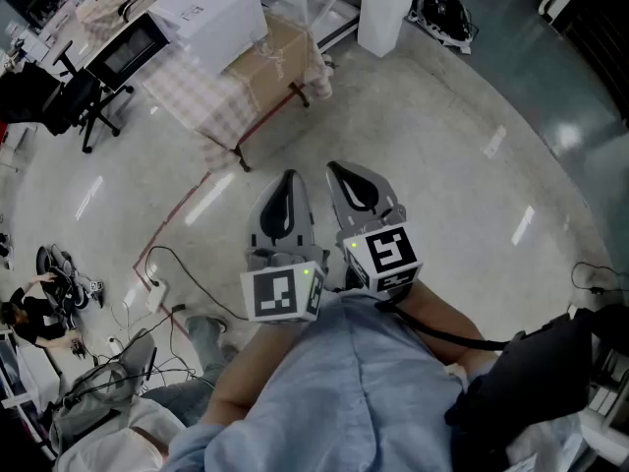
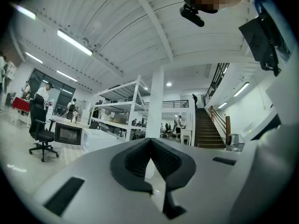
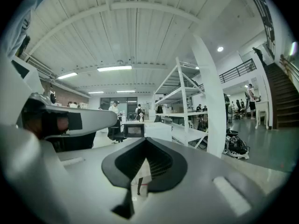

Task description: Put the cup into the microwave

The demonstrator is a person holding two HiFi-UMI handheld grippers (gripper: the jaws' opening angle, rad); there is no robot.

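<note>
No cup shows in any view. The microwave [image 1: 126, 53] stands at the far left end of a table with a checked cloth [image 1: 192, 101], well ahead of both grippers; it is small and distant in the left gripper view [image 2: 68, 133] and in the right gripper view [image 3: 134, 130]. My left gripper [image 1: 288, 180] and right gripper [image 1: 346, 173] are held side by side close to my body, above bare floor, pointing level toward the table. Both have their jaws together with nothing between them, as their own views show [image 2: 150, 141] [image 3: 145, 142].
On the table sit a white box [image 1: 206, 13] and a cardboard box [image 1: 273, 59]. An office chair [image 1: 77, 96] stands to its left. Cables [image 1: 157, 285] lie on the floor near my left foot. A white pillar [image 1: 381, 8], metal shelving [image 3: 180, 106] and stairs [image 2: 205, 129] are farther off.
</note>
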